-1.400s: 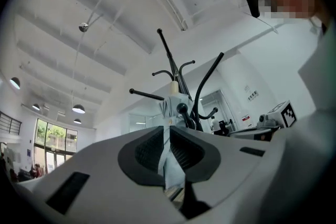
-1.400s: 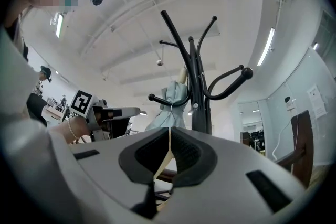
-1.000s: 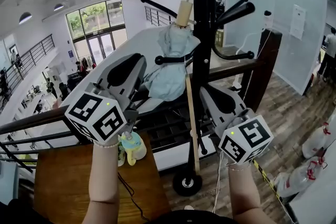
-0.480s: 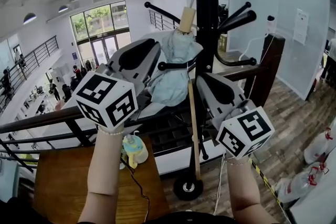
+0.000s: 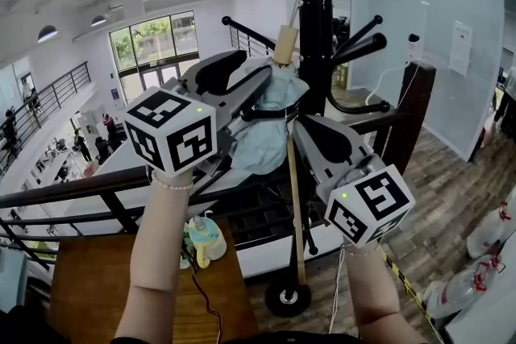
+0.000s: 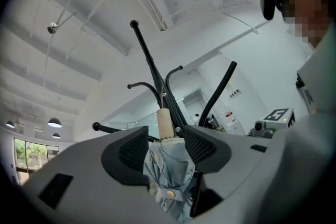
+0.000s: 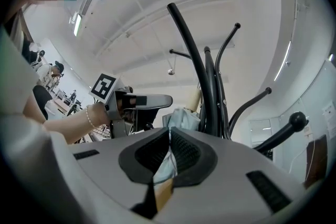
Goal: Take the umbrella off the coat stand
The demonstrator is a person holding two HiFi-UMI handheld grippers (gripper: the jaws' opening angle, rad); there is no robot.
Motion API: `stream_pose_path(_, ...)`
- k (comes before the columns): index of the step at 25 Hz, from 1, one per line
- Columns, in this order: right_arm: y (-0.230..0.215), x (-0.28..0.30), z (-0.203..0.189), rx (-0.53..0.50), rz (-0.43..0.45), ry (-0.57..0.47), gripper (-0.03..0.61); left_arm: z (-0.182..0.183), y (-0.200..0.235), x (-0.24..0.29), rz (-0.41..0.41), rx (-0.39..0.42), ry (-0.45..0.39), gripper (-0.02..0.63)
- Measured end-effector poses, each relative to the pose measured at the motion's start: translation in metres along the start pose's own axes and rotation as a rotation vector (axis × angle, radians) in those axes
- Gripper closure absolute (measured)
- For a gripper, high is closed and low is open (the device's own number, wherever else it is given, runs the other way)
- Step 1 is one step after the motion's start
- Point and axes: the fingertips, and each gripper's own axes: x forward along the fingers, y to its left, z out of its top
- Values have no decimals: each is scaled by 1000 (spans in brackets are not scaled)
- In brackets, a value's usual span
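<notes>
A pale blue folded umbrella [image 5: 262, 133] with a wooden tip [image 5: 283, 44] and a long wooden shaft [image 5: 294, 205] hangs on the black coat stand [image 5: 313, 12]. My left gripper [image 5: 262, 89] is raised at the canopy. Its jaws are opening, with the bunched fabric [image 6: 168, 176] between them and the pads [image 6: 131, 152] not clearly pressing on it. My right gripper [image 5: 297, 129] reaches in from the lower right. In the right gripper view its jaws [image 7: 169, 136] are nearly together on the blue fabric [image 7: 165, 165] and the wooden shaft [image 7: 163, 194].
Curved black hooks [image 5: 359, 24] stick out of the stand round the umbrella. A black railing [image 5: 81, 185] runs behind, with a dark post [image 5: 411, 101]. Below are a wooden table [image 5: 97, 278] with a small toy [image 5: 203, 238], the stand's round base [image 5: 288, 298], and white bags [image 5: 492, 221].
Both grippers have risen. The left one moved up and right to the umbrella's canopy, and its jaws went from shut to spread round the fabric. The right one stays at the shaft.
</notes>
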Motion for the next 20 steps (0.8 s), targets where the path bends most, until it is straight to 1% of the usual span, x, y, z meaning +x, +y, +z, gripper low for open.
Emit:
stream_pose_path(4,-2,1,4,9,-4,-17,546,2,-3,15,-40,-39,30,388)
stream_pose_path(8,-2,0,3,13,-3,-21,546,-2,-1,30,-64,-43,74,373)
stream_pose_path(12,-2,-2,-1,31,-3,-20,546,-8,-3,43,-126,-73,133,367)
stream_pose_path(20,-2,1,-4,32,2,-17,546,-6,4,54,-142,-46,198,364)
